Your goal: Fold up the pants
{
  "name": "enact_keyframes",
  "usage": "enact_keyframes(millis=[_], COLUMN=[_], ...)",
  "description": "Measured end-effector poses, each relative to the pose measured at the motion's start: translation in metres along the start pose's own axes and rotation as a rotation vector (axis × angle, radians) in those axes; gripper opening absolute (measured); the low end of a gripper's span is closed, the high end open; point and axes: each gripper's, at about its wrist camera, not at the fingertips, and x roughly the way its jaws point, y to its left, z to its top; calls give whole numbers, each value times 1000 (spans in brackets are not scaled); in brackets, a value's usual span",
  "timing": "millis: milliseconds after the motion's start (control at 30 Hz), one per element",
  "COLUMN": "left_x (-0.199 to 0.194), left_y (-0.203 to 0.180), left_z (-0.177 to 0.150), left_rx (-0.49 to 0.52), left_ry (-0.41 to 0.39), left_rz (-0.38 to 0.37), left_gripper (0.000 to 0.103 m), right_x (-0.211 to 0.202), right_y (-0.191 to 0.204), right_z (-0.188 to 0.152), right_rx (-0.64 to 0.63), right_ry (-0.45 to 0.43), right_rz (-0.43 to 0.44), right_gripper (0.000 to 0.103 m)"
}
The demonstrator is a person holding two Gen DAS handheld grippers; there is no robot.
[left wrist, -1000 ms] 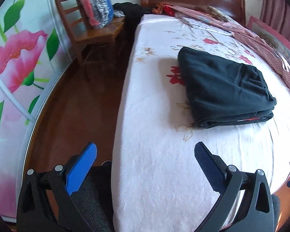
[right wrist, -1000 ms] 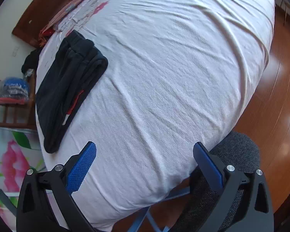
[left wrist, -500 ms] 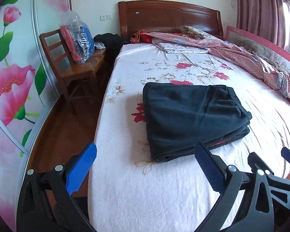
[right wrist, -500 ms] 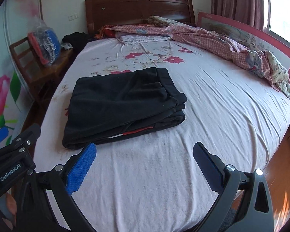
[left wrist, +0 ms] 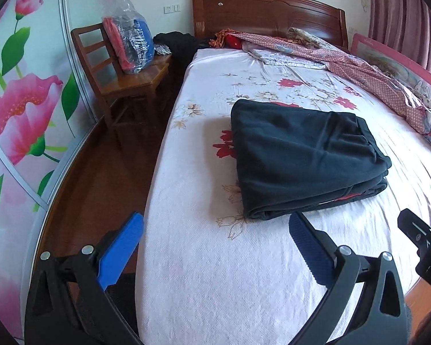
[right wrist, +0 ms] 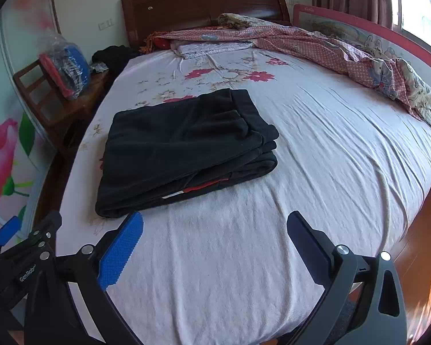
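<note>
Black pants [left wrist: 304,158] [right wrist: 184,146] lie folded in a thick flat stack on the white flowered bed sheet [left wrist: 215,273] [right wrist: 330,155], with a red and white label showing at the near edge. My left gripper [left wrist: 215,230] is open, held over the bed's near left edge, short of the stack, nothing between its fingers. My right gripper [right wrist: 215,230] is open too, hovering above bare sheet just in front of the pants. Each gripper shows at the edge of the other's view.
A wooden chair [left wrist: 120,77] with a plastic-wrapped bundle [left wrist: 129,46] stands left of the bed on the wood floor [left wrist: 94,178]. A wooden headboard [right wrist: 204,5] and a crumpled red patterned blanket [right wrist: 330,46] are at the far side. A flowered wardrobe door [left wrist: 20,109] is at left.
Both grippers swung up from looking down at the bed's edge to facing the headboard. The pants stayed folded and untouched, and both grippers stayed open.
</note>
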Motion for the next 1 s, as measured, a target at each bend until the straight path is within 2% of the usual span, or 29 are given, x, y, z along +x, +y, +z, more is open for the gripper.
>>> enact_keyframes(millis=[100, 167, 233, 300, 367, 1000], left_x=[0, -3, -5, -7, -8, -11], left_y=[0, -2, -5, -5, -6, -1], left_z=[2, 3, 3, 2, 2, 5], left_rx=[9, 14, 22, 24, 27, 1], left_ry=[4, -7, -12, -11, -7, -9], left_rz=[65, 82, 59, 69, 35, 7], left_gripper=[101, 101, 101, 101, 101, 101], right_x=[-2, -3, -2, -3, -3, -11], right_y=[0, 0, 2, 3, 3, 6], right_z=[-1, -1, -2, -3, -3, 0], right_rx=[-7, -12, -30, -30, -26, -32], right_ry=[2, -3, -2, 0, 1, -9], right_rz=[-30, -28, -31, -24, -19, 4], right_gripper=[100, 100, 100, 100, 100, 100])
